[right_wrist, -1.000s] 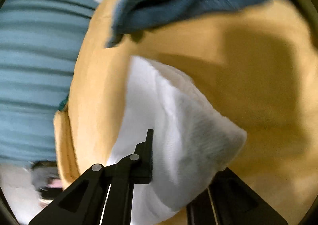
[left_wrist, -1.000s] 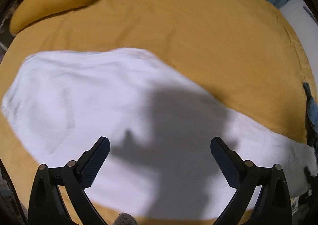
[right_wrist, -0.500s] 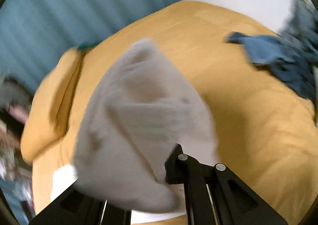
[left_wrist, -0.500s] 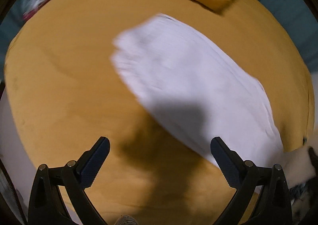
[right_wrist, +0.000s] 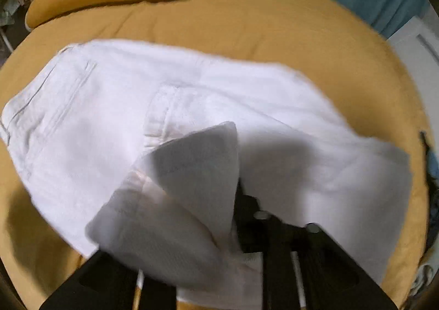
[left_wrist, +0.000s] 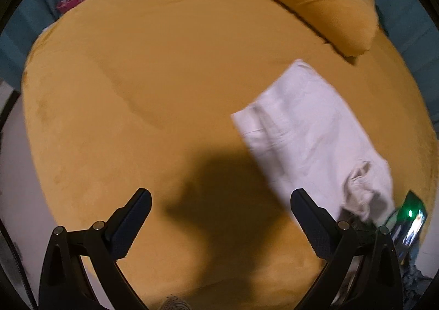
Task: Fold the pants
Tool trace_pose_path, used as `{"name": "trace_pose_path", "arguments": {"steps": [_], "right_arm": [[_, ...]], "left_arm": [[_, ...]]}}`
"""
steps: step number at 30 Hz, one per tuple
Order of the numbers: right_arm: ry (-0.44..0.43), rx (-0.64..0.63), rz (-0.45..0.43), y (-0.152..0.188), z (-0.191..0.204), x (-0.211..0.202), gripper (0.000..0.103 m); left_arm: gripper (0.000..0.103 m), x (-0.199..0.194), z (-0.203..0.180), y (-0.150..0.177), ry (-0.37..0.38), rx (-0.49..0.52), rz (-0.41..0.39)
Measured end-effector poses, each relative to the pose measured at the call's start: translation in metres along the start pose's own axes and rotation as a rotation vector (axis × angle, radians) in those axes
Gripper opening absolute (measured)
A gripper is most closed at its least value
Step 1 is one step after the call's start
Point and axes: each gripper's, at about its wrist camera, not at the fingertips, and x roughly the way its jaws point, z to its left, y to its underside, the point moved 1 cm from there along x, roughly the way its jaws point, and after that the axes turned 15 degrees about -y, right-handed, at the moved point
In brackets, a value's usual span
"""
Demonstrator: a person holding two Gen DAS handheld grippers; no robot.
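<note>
The white pants (right_wrist: pixel 208 96) lie spread flat on the mustard-yellow bed (right_wrist: pixel 315 25), waistband and a pocket seam to the left in the right wrist view. One hem end is lifted and doubled back over the rest, hanging in a loose fold. In the left wrist view they (left_wrist: pixel 310 129) lie at the right, slightly blurred.

The right gripper (right_wrist: pixel 192 230) is hidden by a raised fold of the pants (right_wrist: pixel 192 173) — its fingertips unseen.

Both wrist cameras look steeply down at the bedspread (left_wrist: pixel 164 90) (right one nearer), sharing the white pants (right_wrist: pixel 109 118).
</note>
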Motion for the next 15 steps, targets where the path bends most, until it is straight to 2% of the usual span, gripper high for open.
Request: {"name": "trace_pose_path", "arguments": {"steps": [1, 3, 4, 6, 8, 9, 11, 13, 15], "right_arm": [[-0.051, 0.011, 0.010, 0.000, -0.005, -0.005, 0.039], [-0.217, 0.064, 0.029, 0.003, -0.018, -0.024, 0.076], [-0.356, 0.109, 0.025, 0.008, -0.031, -0.041, 0.081], [-0.524, 0.187, 0.010, 0.018, -0.051, -0.067, 0.083], [-0.637, 0.296, -0.021, 0.033, -0.079, -0.095, 0.084], [-0.643, 0.355, -0.034, 0.040, -0.099, -0.108, 0.084], [-0.593, 0.453, -0.051, 0.056, -0.133, -0.128, 0.084], [-0.474, 0.536, -0.046, 0.078, -0.169, -0.141, 0.084], [-0.390, 0.600, -0.039, 0.092, -0.207, -0.145, 0.084]], "left_arm": [[0.103, -0.003, -0.011, -0.004, 0.022, 0.014, -0.003], [0.103, -0.008, -0.035, -0.012, 0.080, 0.043, -0.007], [0.103, -0.010, -0.048, -0.016, 0.105, 0.061, -0.009], [0.103, -0.010, -0.069, -0.021, 0.153, 0.105, 0.002], [0.103, 0.008, -0.111, -0.022, 0.201, 0.170, 0.056], [0.103, 0.015, -0.126, -0.021, 0.215, 0.196, 0.080], [0.103, 0.034, -0.168, -0.015, 0.217, 0.274, 0.140], [0.103, 0.049, -0.198, -0.010, 0.235, 0.321, 0.191], [0.102, 0.063, -0.228, 0.001, 0.194, 0.429, 0.227]]}}
